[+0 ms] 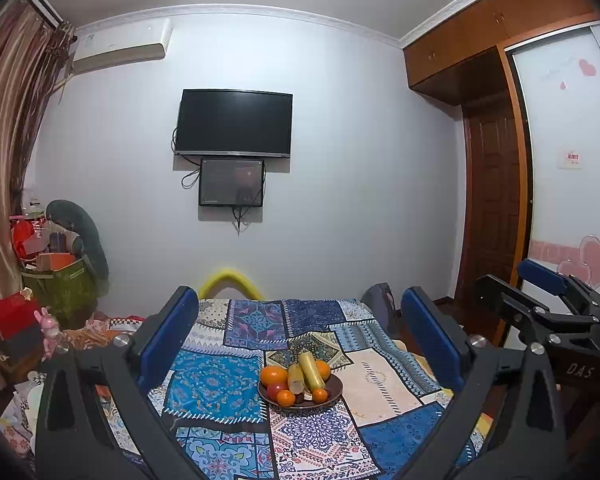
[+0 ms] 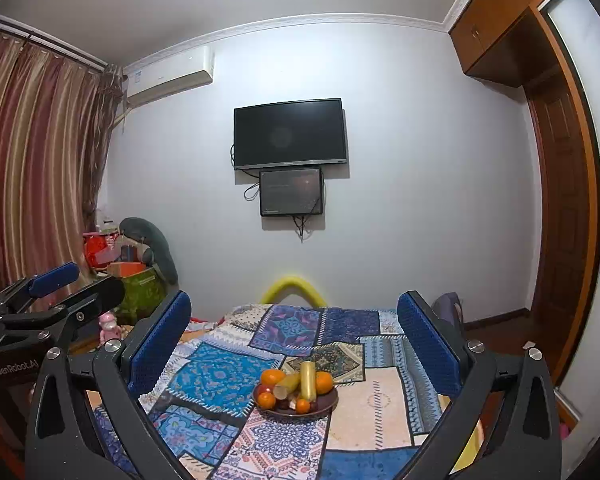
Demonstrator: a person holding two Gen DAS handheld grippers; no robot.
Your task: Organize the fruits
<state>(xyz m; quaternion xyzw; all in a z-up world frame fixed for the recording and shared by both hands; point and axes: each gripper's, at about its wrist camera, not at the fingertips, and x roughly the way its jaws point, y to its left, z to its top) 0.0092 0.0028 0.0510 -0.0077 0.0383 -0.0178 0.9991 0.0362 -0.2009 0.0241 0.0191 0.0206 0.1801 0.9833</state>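
Sitting heaped in a brown plate (image 1: 335,390), oranges (image 1: 274,375), yellow bananas (image 1: 311,369), both tools spread

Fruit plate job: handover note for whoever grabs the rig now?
Left gripper: open, empty, held above the near table edge.
Right gripper: open, empty, level with the left one.
Plate sits mid-table on the patchwork cloth, between the fingers in both views.
On it: oranges, two yellow banana-like pieces leaning across the pile, something red, small dark items underneath, too small to identify.
Done: nothing visibly; no fruit off the plate.
Left: likely all of the organizing.
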